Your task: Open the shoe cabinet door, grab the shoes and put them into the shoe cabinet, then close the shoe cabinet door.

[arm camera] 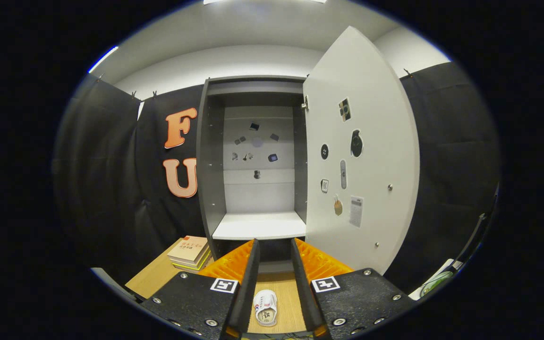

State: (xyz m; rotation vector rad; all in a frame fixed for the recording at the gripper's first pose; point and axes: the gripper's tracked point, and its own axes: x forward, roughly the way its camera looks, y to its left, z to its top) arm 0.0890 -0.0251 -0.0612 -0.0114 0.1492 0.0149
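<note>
The grey shoe cabinet (pixel 208 156) stands straight ahead with its white door (pixel 369 156) swung wide open to the right. Inside it, a white shelf (pixel 259 225) lies bare just beyond my fingertips. A small white shoe (pixel 265 307) with red and dark stripes rests on the wooden table (pixel 284 293) below, seen in the gap between my two fingers. My gripper (pixel 274 245) is open, its orange-and-black fingers apart and held above the shoe, touching nothing.
A stack of books (pixel 190 252) lies on the table left of the cabinet's foot. Small stickers dot the door's inner face and the cabinet's back panel (pixel 258 156). Black cloth walls stand on both sides.
</note>
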